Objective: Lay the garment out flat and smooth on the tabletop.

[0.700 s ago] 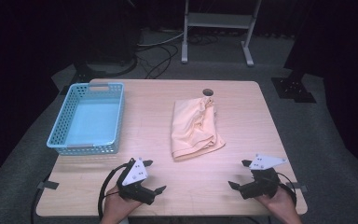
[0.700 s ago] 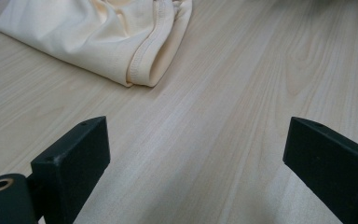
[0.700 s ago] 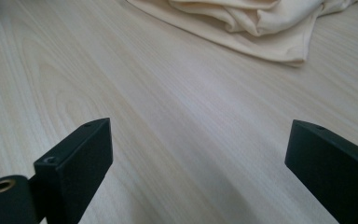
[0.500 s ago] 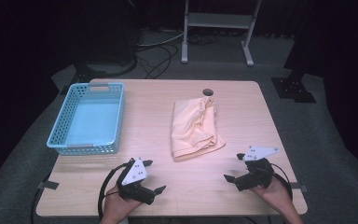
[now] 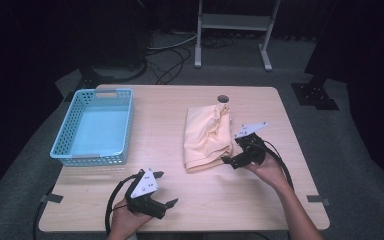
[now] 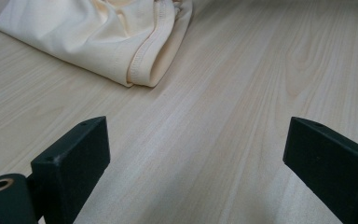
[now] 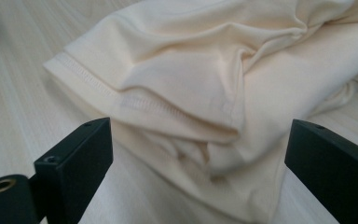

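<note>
Cloth [image 5: 207, 137], pale yellow and folded, lies on the bench [image 5: 190, 210] right of an empty blue basket [image 5: 95, 127]. Right claw [image 5: 235, 159], spread, reaches the cloth's edge; left claw [image 5: 164, 190], spread, waits nearer. Nothing gripped yet.

One wooden table [image 5: 180, 200], one blue basket [image 5: 75, 152] far left, one folded cream cloth [image 5: 205, 135] centre-right, two grippers: left gripper [image 5: 162, 189] near, right gripper [image 5: 228, 161] by cloth.
</note>
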The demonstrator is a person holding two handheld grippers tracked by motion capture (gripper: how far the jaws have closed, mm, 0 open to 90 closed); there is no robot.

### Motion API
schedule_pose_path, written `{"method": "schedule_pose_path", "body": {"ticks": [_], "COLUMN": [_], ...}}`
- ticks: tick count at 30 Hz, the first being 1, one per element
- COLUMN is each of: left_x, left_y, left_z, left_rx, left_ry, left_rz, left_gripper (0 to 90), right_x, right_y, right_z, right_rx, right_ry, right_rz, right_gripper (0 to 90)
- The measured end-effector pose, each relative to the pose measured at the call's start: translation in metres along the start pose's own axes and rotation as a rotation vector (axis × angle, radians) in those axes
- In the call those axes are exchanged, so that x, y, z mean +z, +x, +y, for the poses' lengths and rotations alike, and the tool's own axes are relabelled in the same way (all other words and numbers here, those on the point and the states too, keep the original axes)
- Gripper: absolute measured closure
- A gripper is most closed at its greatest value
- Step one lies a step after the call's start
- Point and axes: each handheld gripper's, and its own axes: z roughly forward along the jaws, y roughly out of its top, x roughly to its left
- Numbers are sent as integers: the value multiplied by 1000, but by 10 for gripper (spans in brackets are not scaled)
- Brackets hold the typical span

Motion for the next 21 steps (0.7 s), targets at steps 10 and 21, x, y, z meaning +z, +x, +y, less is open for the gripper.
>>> {"method": "schedule_pose_path", "body": {"ticks": [10,21], "left_x": [0,0], "left_y": [0,0], "left_z": [0,-1], "left_rx": [1,-5], "left_ry": [0,1], "left_rz": [-2,-13], "left_gripper": [67,68], "right_x": [39,48], "right_y": [-19,-16], "right_z": [19,9], "right_rx": [63,45], "right_ry": [30,109], "right_rz": [41,33], "right_gripper": [83,126]}}
